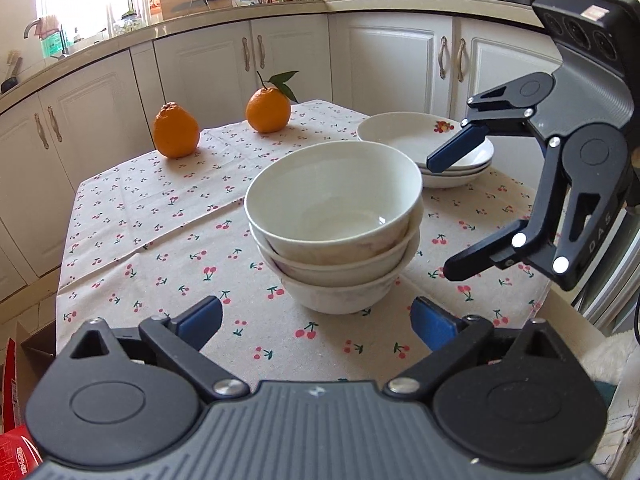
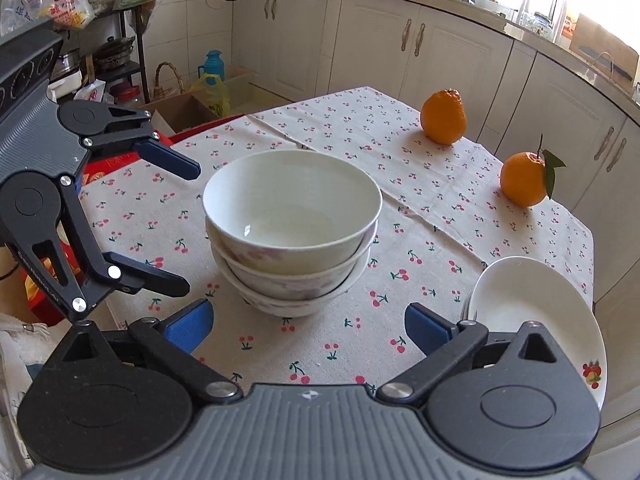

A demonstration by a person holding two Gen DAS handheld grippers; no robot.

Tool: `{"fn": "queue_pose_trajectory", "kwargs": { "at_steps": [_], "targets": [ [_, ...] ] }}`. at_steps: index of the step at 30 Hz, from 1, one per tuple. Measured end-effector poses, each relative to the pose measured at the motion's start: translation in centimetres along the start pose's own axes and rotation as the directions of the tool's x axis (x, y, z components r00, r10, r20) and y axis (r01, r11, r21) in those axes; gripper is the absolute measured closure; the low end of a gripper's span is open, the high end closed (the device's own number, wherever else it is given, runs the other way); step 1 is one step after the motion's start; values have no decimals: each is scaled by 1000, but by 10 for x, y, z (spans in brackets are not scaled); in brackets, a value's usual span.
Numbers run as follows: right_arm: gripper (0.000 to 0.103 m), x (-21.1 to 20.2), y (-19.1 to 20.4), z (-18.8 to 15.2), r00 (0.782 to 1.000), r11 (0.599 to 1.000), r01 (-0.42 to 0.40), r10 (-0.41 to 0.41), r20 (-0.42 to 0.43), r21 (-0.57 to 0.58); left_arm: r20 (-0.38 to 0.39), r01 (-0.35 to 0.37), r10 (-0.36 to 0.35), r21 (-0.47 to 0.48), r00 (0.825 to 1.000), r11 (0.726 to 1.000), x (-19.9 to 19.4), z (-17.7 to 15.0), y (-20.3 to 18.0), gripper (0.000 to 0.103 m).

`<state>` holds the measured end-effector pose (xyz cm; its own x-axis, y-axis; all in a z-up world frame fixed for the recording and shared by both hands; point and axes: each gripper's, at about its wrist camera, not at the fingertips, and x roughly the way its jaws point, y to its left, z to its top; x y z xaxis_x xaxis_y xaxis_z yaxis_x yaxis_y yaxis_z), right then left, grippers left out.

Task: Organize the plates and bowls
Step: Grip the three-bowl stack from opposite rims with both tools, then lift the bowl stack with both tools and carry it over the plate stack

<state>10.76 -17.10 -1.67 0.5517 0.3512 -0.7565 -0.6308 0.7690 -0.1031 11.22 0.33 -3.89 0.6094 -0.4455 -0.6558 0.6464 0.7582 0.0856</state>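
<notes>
Three bowls [image 1: 334, 224] sit nested in one stack near the middle of the cherry-print tablecloth [image 1: 168, 240], and the plates [image 1: 424, 140] are piled just beyond them toward the far right corner in your left camera. Both tongs stand wide with nothing between the pads: your left gripper [image 1: 316, 322] faces the stack from the near edge, and your right gripper [image 2: 306, 326] does the same from the other side, its upper finger hanging over the plates' rim in the left view.

Your main risk, as I judge it, is that top bowl: it sits a little crooked in the one below, so a nudge from either finger could tip or slide it. Swinging the right tongs carelessly could also clip the plates. Two oranges [image 1: 176, 130] on the far side look well clear.

Readable writing is scarce: only "DAS" on the right gripper's arm; packaging print elsewhere is too small to make out.
</notes>
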Motion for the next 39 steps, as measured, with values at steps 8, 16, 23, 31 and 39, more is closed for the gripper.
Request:
{"fn": "queue_pose_trajectory", "kwargs": {
  "at_steps": [8, 16, 23, 31, 39],
  "targets": [
    [0, 21, -6, -3, 1000, 1000, -4, 4, -27, -15, -59, 47, -44, 40, 997, 998, 24, 0, 5, 3],
    [0, 37, -16, 2, 999, 999, -30, 29, -39, -43, -72, 123, -119, 63, 990, 990, 34, 5, 13, 3],
    [0, 41, -22, 8, 995, 991, -99, 97, -33, -89, -86, 197, -189, 88, 978, 976, 43, 8, 20, 5],
    [1, 44, -22, 17, 983, 972, -180, 173, -55, -149, -135, 265, -250, 113, 959, 958, 54, 15, 28, 8],
    [8, 55, -22, 20, 972, 952, -223, 201, -121, -208, -158, 316, -293, 154, 943, 936, 62, 23, 33, 13]
  ]
}}
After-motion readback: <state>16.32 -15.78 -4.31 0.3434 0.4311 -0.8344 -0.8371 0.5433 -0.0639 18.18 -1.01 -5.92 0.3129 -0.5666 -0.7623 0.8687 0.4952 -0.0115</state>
